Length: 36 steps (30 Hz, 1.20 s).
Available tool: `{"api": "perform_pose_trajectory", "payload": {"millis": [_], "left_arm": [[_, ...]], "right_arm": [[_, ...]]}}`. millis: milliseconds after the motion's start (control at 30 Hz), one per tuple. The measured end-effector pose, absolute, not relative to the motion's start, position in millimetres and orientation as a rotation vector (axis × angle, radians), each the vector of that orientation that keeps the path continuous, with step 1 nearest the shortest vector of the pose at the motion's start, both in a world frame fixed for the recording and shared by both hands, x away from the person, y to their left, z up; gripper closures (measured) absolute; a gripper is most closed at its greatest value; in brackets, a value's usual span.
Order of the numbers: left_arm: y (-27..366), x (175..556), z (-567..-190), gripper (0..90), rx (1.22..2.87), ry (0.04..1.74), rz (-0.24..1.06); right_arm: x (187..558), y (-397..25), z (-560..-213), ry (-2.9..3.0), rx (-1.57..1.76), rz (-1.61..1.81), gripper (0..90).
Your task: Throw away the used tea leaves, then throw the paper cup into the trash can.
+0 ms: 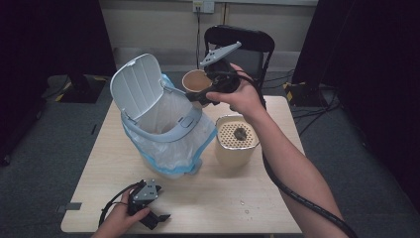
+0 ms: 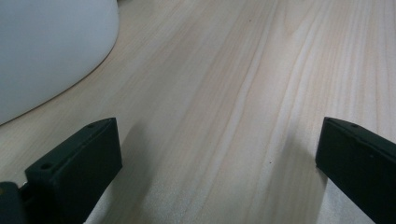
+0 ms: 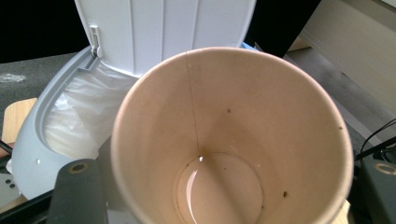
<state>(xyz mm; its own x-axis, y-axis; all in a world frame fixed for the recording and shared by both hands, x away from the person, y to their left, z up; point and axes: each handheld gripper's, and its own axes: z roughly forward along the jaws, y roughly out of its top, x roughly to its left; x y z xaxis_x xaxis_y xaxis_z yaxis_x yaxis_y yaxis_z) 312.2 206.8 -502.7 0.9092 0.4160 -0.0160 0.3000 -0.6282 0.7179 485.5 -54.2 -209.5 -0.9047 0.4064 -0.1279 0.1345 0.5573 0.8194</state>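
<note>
A brown paper cup [image 1: 196, 80] is held tilted in the air by the far right rim of an open trash bin [image 1: 163, 130]; my right gripper [image 1: 199, 96] is shut on it. In the right gripper view the paper cup [image 3: 233, 135] looks empty apart from a wet bottom and a few dark specks, with the bin's raised white lid [image 3: 163, 32] behind it and my right gripper [image 3: 229, 186] clamping its sides. A clear bag lines the bin. My left gripper [image 1: 156, 217] rests open on the table near the front edge, its jaws wide apart over bare wood [image 2: 219, 158].
A beige container with a perforated top [image 1: 236, 135] stands right of the bin, under my right forearm. The white bin wall [image 2: 46, 51] is close to the left gripper. A black chair [image 1: 247, 44] stands behind the wooden table [image 1: 257, 198].
</note>
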Motion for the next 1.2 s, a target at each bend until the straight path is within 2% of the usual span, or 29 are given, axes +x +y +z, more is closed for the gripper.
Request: {"api": "perform_pose_trajectory", "payload": {"millis": [1200], "left_arm": [[206.5,312.0,-502.8,0.0,2.288,0.511,0.193]], "right_arm": [[477.9,4.4,-222.8,2.565,0.354,1.316,26.7]]}}
